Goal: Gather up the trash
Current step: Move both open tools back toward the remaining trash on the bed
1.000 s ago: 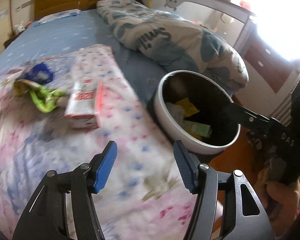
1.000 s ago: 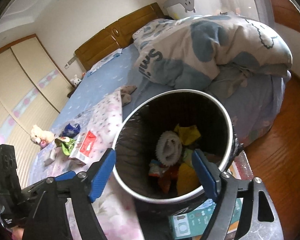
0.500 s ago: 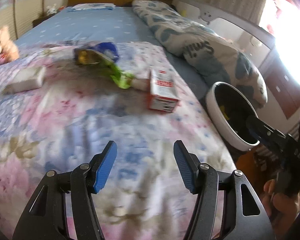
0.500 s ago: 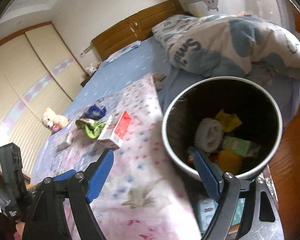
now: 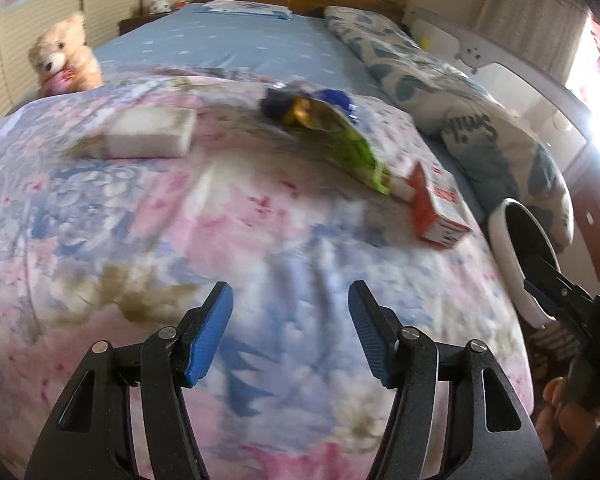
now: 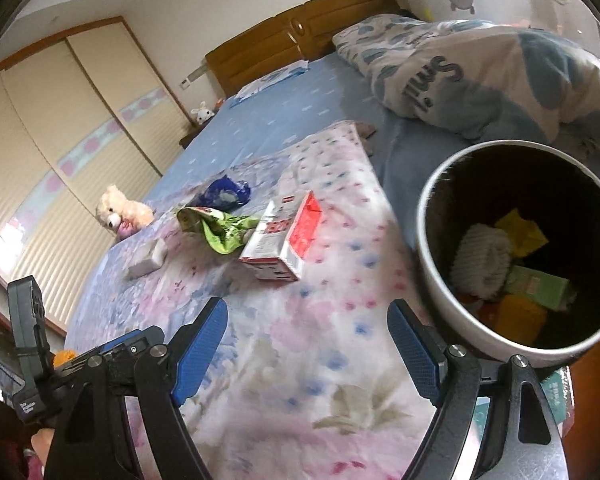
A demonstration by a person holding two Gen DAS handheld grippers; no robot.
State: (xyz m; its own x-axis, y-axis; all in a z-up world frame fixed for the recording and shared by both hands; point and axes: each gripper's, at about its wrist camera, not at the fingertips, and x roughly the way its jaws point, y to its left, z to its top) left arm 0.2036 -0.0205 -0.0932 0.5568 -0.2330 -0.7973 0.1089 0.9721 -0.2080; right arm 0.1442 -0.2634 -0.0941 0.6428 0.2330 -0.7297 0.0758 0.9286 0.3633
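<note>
we had both grippers swung off the bin and out over the bed. a second earlier the left view was filled by the bin's mouth at centre right; now the bin [image 5: 512, 264] sat squeezed at the right edge of that frame, and the floral quilt [image 5: 260, 264] took up the middle. the right view shifted the same way: the bin [image 6: 516, 264], which had sat between its jaws, now lay at the right of the frame, already holding a few scraps.

the left gripper [image 5: 290, 332] was empty, its jaws having just opened a little further with only quilt showing between them. the right gripper [image 6: 308, 350] was open wide and empty too.

the trash left to collect lay ahead on the quilt. in the left view the red carton [image 5: 436, 208] was at right of centre, the green wrapper [image 5: 352, 152] just beside it toward upper centre, the blue wrapper [image 5: 332, 100] above that, and a white block [image 5: 148, 132] at upper left. in the right view the carton [image 6: 284, 236] sat at centre, touching or nearly touching the green wrapper [image 6: 224, 228]. the teddy [image 5: 64, 56] at far upper left looked like no trash to us.

we judged a drop was done and a fresh reach begun; the carton lay nearest both grippers, so it seemed the likely next pick.
</note>
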